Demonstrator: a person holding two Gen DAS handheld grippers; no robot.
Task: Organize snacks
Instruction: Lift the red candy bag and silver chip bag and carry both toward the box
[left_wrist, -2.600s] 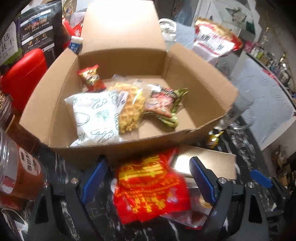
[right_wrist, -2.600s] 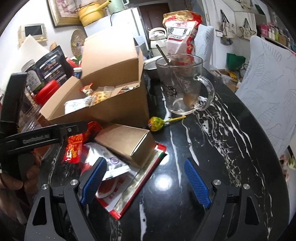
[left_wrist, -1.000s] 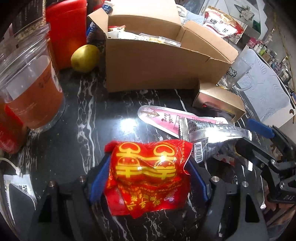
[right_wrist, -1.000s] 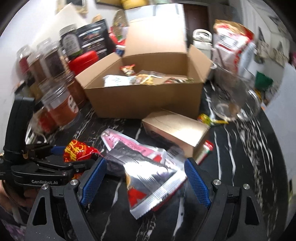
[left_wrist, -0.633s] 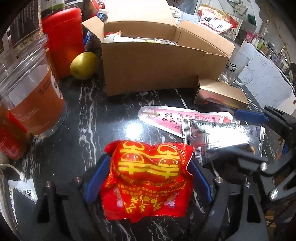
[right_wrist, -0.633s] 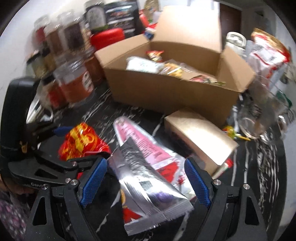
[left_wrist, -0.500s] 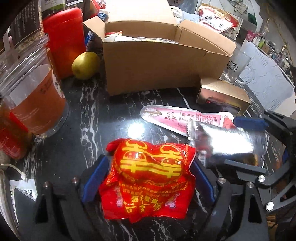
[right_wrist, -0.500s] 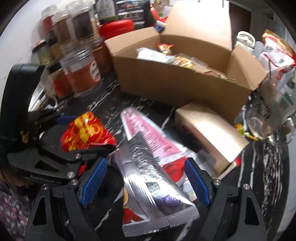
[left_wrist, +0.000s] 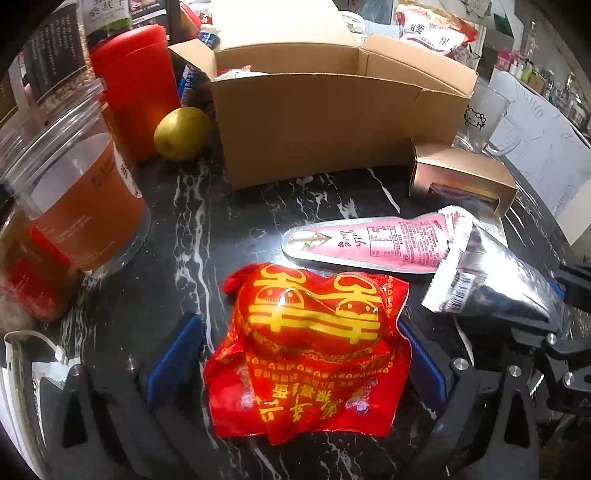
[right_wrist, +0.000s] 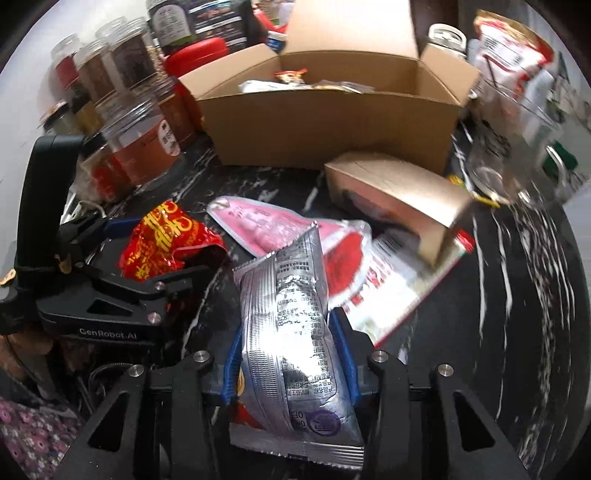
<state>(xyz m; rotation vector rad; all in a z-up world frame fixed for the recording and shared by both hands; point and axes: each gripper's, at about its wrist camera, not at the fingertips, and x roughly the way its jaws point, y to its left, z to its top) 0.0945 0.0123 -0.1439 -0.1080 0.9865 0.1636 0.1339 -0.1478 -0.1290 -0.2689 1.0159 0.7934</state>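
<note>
Your worktop (left_wrist: 122, 299) is black marble, crowded with jars on the left. The box (right_wrist: 332, 114) sits at the far side with its flaps up and a few snacks already inside, so it reads as the place everything goes. A small carton (right_wrist: 395, 195) lies near its front right corner, resting partly on flat packets. The pink pouch (left_wrist: 365, 243) lies flat in the middle, untouched. Your right gripper (right_wrist: 288, 354) has its jaws pinching the silver packet (right_wrist: 291, 317) by its lower part, so the top stands free and tilts toward the box. Your left gripper (left_wrist: 295, 354) straddles the red packet (left_wrist: 310, 350), jaws spread beside it; whether they touch the wrapper I cannot tell, and it seems to lie on the worktop.
</note>
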